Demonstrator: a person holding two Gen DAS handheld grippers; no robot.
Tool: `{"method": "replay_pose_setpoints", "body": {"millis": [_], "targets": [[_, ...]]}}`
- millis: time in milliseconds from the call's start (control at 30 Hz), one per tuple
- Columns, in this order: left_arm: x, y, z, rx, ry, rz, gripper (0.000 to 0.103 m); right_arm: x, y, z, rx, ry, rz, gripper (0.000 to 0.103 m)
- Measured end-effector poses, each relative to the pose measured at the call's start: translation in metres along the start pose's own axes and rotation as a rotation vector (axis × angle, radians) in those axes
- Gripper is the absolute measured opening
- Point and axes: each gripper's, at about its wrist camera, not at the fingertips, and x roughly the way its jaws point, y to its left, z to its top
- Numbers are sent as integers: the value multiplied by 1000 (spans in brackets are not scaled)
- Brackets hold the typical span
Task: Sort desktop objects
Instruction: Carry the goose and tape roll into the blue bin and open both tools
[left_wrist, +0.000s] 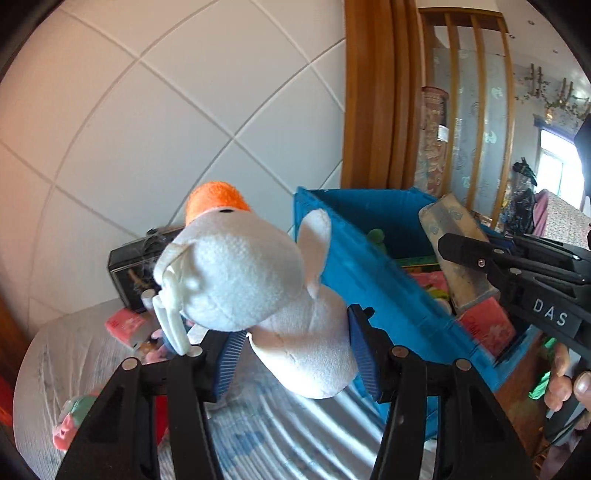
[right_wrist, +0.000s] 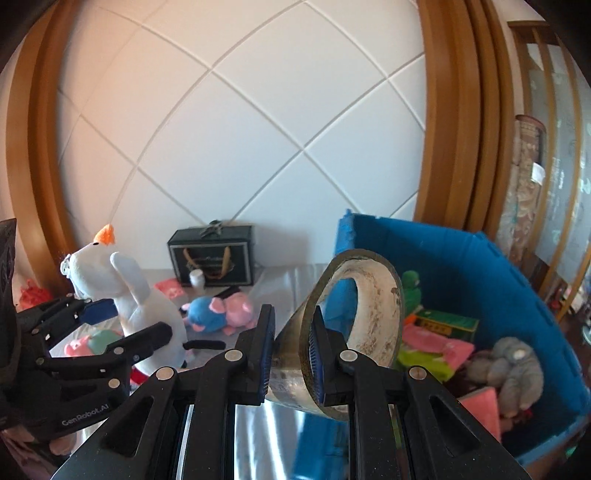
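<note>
Right gripper (right_wrist: 291, 354) pinches tape roll (right_wrist: 364, 314) beside blue bin (right_wrist: 480, 266).

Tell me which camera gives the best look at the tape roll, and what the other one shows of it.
The right wrist view: the tape roll fills the centre, its wall pinched between the right gripper pads, open core visible. The left wrist view shows it only at the right edge, side-on, partly behind that gripper, above the blue bin.

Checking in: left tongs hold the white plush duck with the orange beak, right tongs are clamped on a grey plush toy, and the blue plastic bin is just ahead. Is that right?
Not quite. The right tongs are clamped on the wall of a clear packing tape roll, as the right wrist view shows. The left tongs do hold the white plush duck with the orange beak, and the blue plastic bin is just ahead.
</note>
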Motion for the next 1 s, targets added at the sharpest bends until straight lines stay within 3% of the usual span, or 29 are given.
{"method": "replay_pose_setpoints", "body": {"millis": [133,333,500,600,667,700,767,800,833,900,1000], "targets": [[28,-57,35,62,15,-52,54,0,-60,2,21,26,-92,18],[84,-138,54,135,136,-77,56,15,-142,-14,51,133,-163,18],[119,-179,61,157,227,-92,57,32,-188,-30,64,219,-180,19],[131,-195,61,175,263,-74,70,38,-206,-36,65,251,-191,22],[133,-197,57,176,280,-58,71,40,-216,-41,61,269,-190,25],[133,-197,57,168,281,-60,71,40,-219,-43,57,272,-194,29],[135,-199,56,165,288,-52,72,40,-225,-47,56,280,-198,53],[135,-200,55,166,292,-44,72,40,-227,-49,51,284,-198,71],[135,-199,55,164,291,-41,72,39,-228,-50,44,285,-205,80],[134,-195,54,156,288,-45,72,35,-230,-51,33,278,-225,84],[129,-192,54,137,280,-48,72,28,-234,-53,42,275,-231,100]]}}
